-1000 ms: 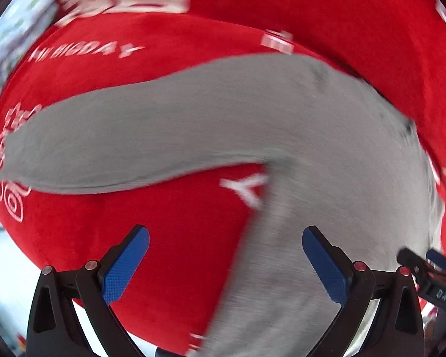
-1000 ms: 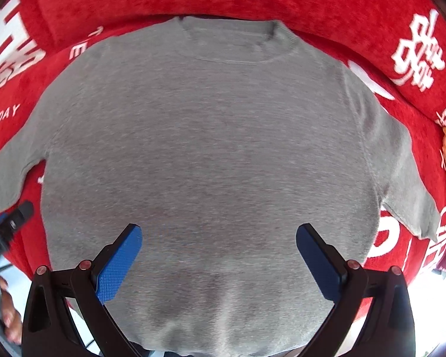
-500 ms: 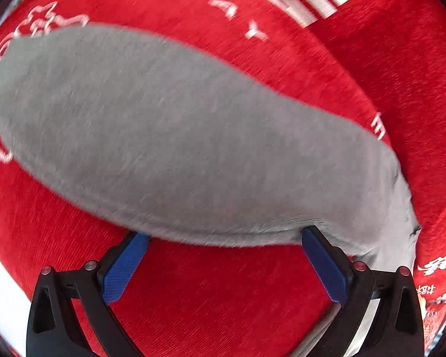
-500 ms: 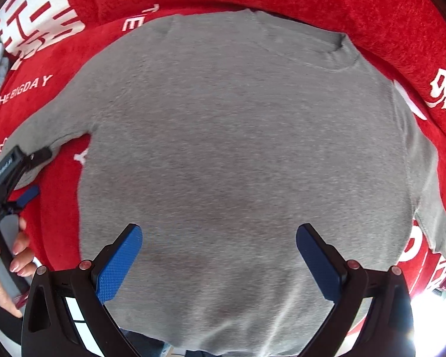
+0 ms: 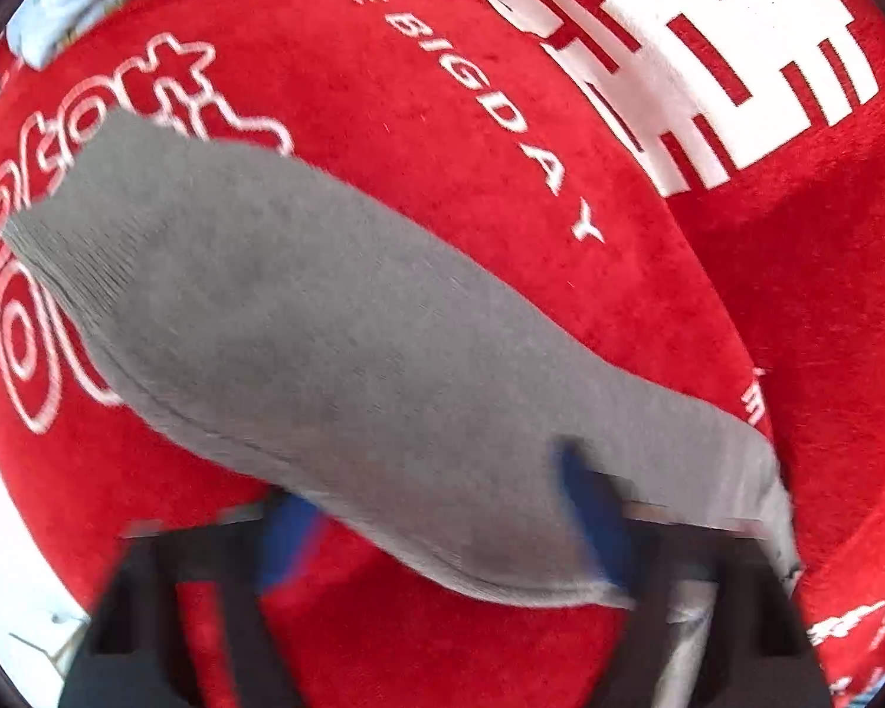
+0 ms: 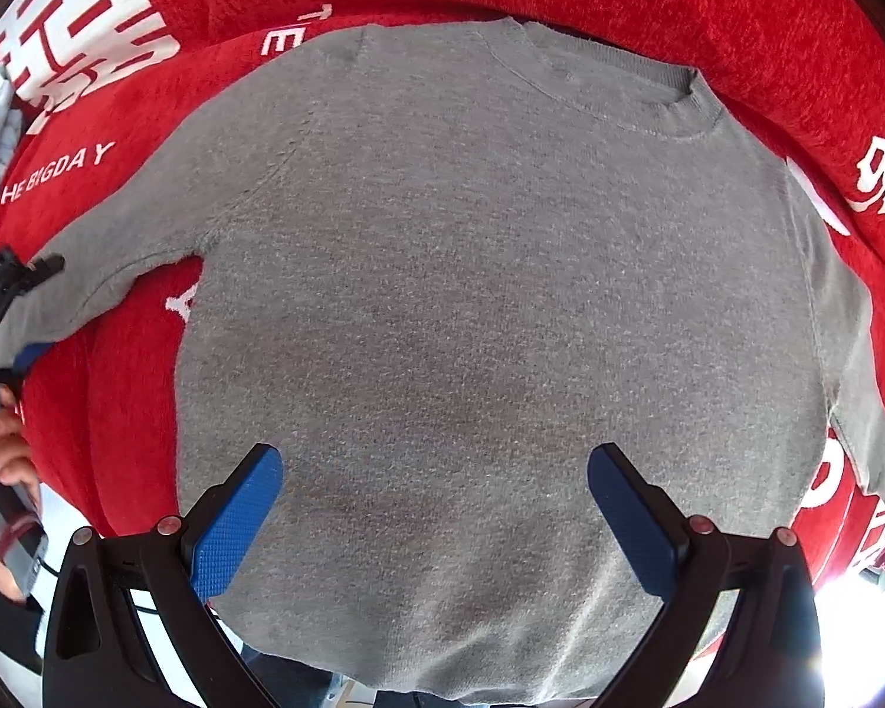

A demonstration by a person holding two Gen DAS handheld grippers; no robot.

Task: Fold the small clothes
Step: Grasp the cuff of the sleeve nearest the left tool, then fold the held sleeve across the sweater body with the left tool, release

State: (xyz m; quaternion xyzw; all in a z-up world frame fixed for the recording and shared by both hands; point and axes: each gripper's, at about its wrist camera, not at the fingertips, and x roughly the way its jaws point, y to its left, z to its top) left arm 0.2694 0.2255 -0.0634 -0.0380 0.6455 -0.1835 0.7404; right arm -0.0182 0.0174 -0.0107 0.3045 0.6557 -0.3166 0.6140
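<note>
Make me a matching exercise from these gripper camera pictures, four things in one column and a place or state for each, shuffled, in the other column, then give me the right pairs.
Things:
1. grey sweater
2. left sleeve
3. right gripper
4. red blanket

Places or states:
A. fingers wide apart, above the lower part of the garment
B. spread flat, neckline at the far end
C. between the fingers of the left gripper
D. under everything, printed with white lettering

Pairs: 1-B, 2-C, 3-A, 4-D
</note>
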